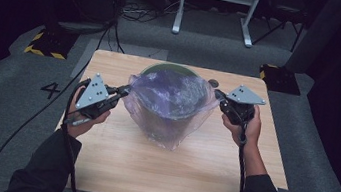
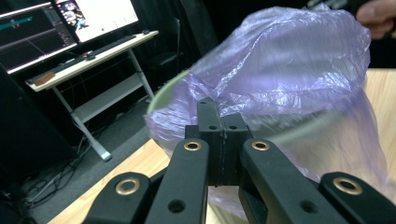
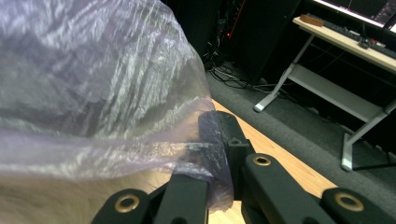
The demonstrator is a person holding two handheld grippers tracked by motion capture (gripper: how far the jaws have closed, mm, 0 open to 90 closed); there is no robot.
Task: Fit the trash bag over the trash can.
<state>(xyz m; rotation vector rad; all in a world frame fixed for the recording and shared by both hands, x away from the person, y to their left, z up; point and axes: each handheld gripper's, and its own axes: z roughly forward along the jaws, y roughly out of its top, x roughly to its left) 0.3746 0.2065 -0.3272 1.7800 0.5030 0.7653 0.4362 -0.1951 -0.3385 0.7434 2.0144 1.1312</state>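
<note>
Two grippers — my left gripper (image 2: 219, 135) and right gripper (image 3: 219, 140) — each pinched closed on one purple bag (image 1: 170, 101) draped over one green bin (image 1: 172, 67) between them.

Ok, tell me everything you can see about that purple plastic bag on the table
The purple plastic bag is thin, translucent and crinkled, glossy where light catches it. It drapes over a round green bin on the wooden table, hanging loosely down the sides, with its top billowed up. The left gripper pinches its left edge and the right gripper its right edge, both jaws shut on the film.
</note>
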